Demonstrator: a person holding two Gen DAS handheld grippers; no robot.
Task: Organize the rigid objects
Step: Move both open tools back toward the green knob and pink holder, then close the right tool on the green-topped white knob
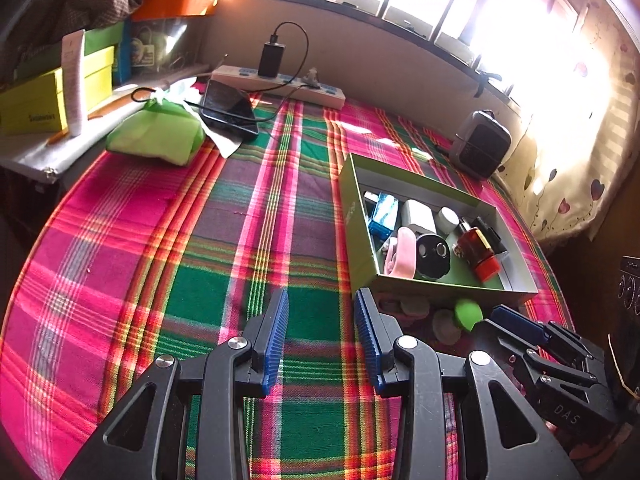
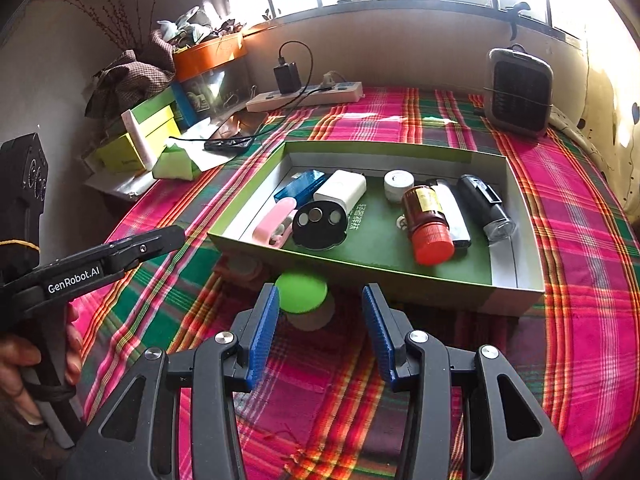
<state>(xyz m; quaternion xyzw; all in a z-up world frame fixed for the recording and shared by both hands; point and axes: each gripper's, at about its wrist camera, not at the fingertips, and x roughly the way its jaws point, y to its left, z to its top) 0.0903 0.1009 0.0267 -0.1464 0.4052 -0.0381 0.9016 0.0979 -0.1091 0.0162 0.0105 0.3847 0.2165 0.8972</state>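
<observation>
Green-lidded jar (image 2: 301, 286) (upright) is being faced just before the box (image 2: 360, 268), nearer the right tool (image 2: 320, 312), jaws apart, empty.

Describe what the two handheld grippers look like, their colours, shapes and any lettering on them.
Both are black plastic, each with two fingers faced in ribbed blue pads and silver round pivot bolts on triangular cut-out linkages. The left gripper reads "GenRobot.AI" in white along its side in the right wrist view, with a yellow cord on its body. The right gripper shows "DAS" in the left wrist view.
</observation>
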